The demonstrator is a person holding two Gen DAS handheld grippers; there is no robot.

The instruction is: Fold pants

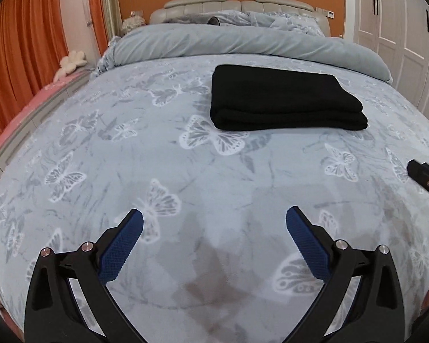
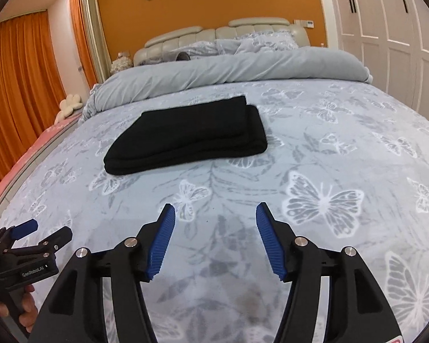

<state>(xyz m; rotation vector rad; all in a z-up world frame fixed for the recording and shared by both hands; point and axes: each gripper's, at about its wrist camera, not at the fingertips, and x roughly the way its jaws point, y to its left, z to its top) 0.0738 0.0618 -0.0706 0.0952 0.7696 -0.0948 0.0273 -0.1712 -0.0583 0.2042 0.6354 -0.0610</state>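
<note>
The black pants [image 1: 283,98] lie folded into a neat thick rectangle on the butterfly-print bed cover [image 1: 157,171]; they also show in the right wrist view [image 2: 191,134]. My left gripper [image 1: 214,220] is open and empty, held above the cover well in front of the pants. It also shows at the left edge of the right wrist view [image 2: 47,230]. My right gripper [image 2: 216,214] is open and empty, also in front of the pants. Its tip shows at the right edge of the left wrist view [image 1: 423,175].
A rolled grey duvet [image 1: 243,40] lies across the bed behind the pants, with pillows and a padded headboard [image 2: 214,34] beyond. Orange curtains [image 1: 23,51] hang on the left, white wardrobe doors [image 2: 386,28] on the right. A plush flower [image 1: 73,61] sits at the bed's left side.
</note>
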